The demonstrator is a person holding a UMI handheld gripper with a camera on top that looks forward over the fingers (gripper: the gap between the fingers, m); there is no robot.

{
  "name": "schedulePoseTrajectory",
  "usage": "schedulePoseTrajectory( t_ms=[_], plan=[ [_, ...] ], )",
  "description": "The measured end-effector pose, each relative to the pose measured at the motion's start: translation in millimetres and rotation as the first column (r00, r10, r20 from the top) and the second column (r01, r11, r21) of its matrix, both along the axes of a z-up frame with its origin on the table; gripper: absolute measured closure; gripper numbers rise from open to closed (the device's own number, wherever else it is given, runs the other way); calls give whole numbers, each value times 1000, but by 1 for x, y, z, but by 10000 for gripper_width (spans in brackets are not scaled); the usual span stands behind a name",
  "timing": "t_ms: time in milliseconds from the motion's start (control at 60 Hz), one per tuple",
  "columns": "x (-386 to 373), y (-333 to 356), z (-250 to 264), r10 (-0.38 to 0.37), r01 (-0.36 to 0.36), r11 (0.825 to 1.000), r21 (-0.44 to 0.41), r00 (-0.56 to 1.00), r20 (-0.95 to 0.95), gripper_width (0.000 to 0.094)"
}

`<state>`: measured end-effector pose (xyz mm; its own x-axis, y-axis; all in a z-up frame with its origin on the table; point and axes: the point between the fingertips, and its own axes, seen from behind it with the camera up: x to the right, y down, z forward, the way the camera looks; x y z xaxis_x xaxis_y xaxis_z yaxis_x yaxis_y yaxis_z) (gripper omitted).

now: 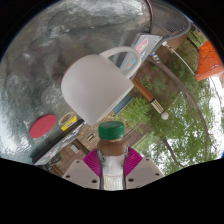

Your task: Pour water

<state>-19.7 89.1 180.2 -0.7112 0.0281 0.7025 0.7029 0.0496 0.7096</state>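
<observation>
Trees and a metal bowl [40, 60] lie behind as the gripper [112, 165] clamps a green-capped bottle [112, 150] just below the white mug [95, 85]; I'd uncap first, then tip slowly over the rim.

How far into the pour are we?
Done: the gripper is shut on the bottle and has it near the white mug. In hand: the green cap is on, so nothing is pouring. Left: uncap, tilt, pour.
</observation>
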Motion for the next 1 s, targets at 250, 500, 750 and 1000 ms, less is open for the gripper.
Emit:
schedulePoseTrajectory(
  t_ms=[250, 500, 750, 1000],
  plan=[
    [-12, 10, 22, 47, -42, 999, 23, 950, -308, 686],
    [9, 18, 20, -71, -65, 996, -64, -102, -992, 684],
    [46, 33, -59, -214, -143, 977, -159, -684, -698, 685],
    [55, 38, -94, -225, -148, 974, -171, -705, -672, 682]
  ],
)
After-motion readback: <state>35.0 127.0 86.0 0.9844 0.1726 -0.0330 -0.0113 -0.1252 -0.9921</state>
